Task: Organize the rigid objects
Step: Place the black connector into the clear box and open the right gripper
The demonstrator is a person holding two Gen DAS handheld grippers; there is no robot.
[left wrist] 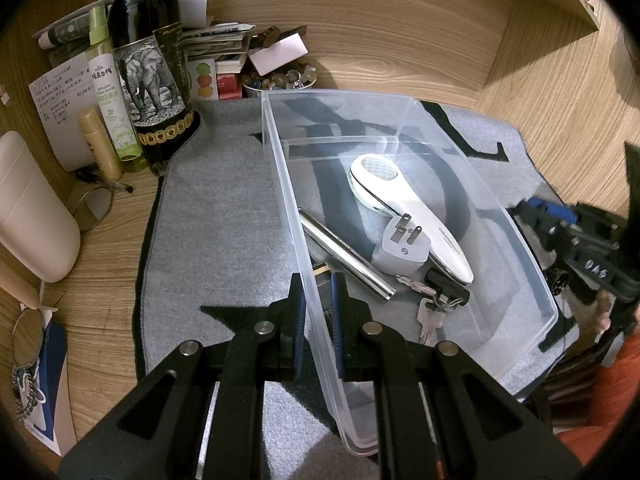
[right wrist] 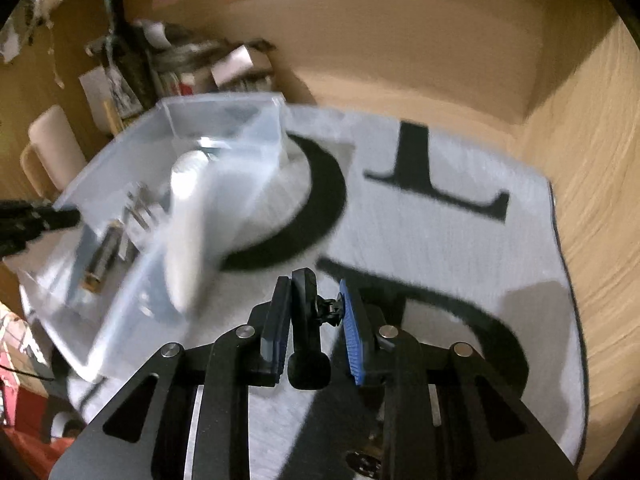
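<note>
A clear plastic bin [left wrist: 532,280] lies on a grey mat [left wrist: 224,216]. In it are a white handheld device [left wrist: 408,204], a grey plug adapter [left wrist: 400,248], a silver metal tube [left wrist: 344,254] and keys with a black fob [left wrist: 440,300]. My left gripper [left wrist: 318,312] is shut on the bin's left wall. My right gripper [right wrist: 314,312] is shut on a small black clamp-like object [right wrist: 306,320] above the mat [right wrist: 440,240], to the right of the blurred bin [right wrist: 132,280]. It shows at the right edge of the left wrist view [left wrist: 576,240].
At the back left stand a dark wine bottle [left wrist: 152,80], a green spray bottle [left wrist: 108,92], a yellow tube [left wrist: 98,144], papers and a bowl of stones [left wrist: 280,80]. A white container [left wrist: 32,216] and glasses [left wrist: 28,332] lie left. Wooden walls enclose the desk.
</note>
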